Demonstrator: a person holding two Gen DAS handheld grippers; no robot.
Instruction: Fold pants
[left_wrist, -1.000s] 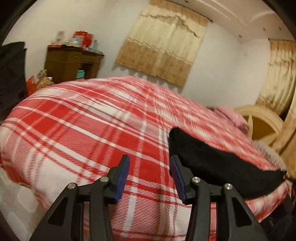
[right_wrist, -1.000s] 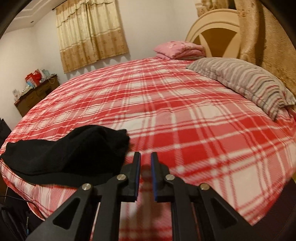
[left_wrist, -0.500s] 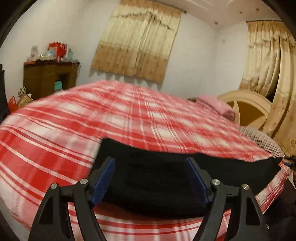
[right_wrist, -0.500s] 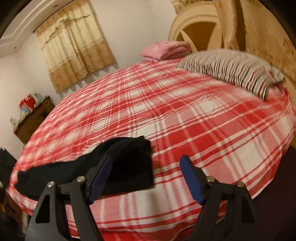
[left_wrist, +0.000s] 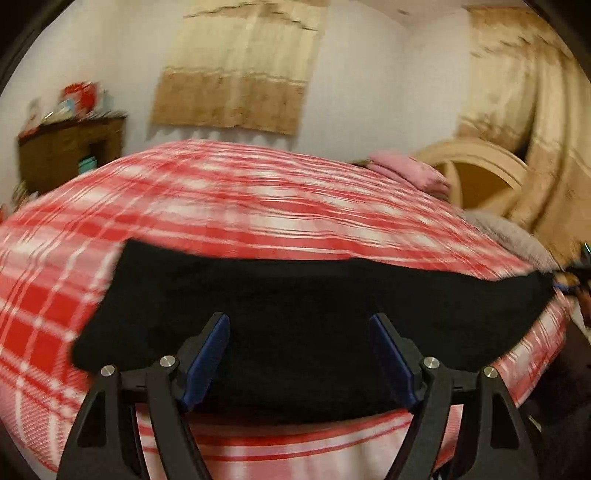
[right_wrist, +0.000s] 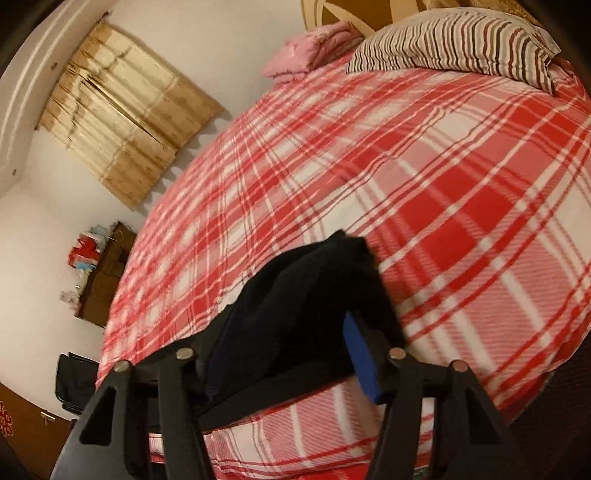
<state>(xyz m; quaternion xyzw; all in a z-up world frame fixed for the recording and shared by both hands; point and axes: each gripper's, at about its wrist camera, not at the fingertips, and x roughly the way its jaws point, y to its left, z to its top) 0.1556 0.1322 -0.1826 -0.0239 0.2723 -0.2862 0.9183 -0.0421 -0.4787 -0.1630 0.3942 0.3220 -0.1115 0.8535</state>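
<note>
The black pants (left_wrist: 314, 306) lie across the near edge of the plaid bed (left_wrist: 258, 206). The left gripper (left_wrist: 299, 350) gapes wide over them; the right gripper (right_wrist: 284, 350), also spread, straddles their right end (right_wrist: 314, 288).

Big bed (left_wrist: 258, 206) with red and white check blanket fills room. White walls (left_wrist: 351, 92). Tan curtain (left_wrist: 240, 70) hangs on far wall; more tan curtains (left_wrist: 535, 110) at right. Round cream headboard (left_wrist: 476, 162) at bed's head. Folded pink blanket (right_wrist: 314, 48) and striped pillow (right_wrist: 454, 40) lie near headboard. Brown wood cabinet (left_wrist: 70, 151) by left wall, red and blue stuff (left_wrist: 77, 99) on top. Warm, dim light.
</note>
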